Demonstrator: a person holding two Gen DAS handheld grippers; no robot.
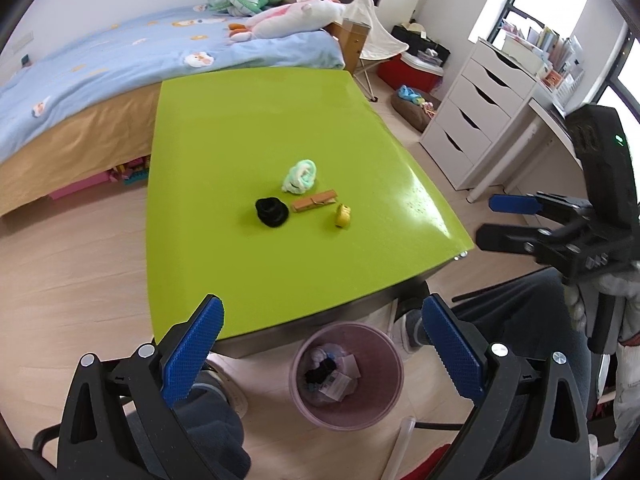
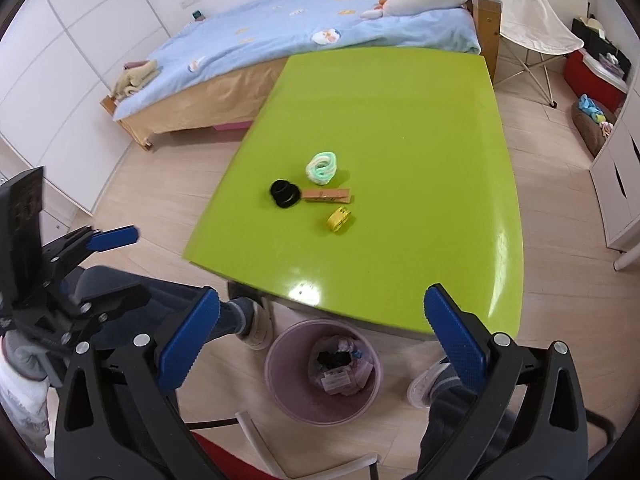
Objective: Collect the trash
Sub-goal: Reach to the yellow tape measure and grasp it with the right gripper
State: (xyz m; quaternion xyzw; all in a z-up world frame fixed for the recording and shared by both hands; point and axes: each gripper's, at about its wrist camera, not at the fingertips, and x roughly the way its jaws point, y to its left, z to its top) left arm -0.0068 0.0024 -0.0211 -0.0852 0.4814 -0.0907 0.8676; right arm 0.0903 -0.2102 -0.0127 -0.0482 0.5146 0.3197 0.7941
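A: What stands behind the green table [image 1: 224, 128]?
B: A bed [image 1: 100, 60] with a blue cover, soft toys [image 1: 296, 16] on it.
A: And to the right?
B: A white drawer unit [image 1: 476, 112], a folding chair [image 2: 532, 20].

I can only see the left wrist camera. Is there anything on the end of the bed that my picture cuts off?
Observer: Yes. The right wrist view shows a crumpled beige cloth lying on that end of the bed.
Operator: What's past the bed on that side?
Observer: Tall white cupboard doors along the wall.
Operator: The yellow thing is just a blob to me. What is it?
Observer: From here it looks like a folded strip with small dark marks, maybe a tape measure.
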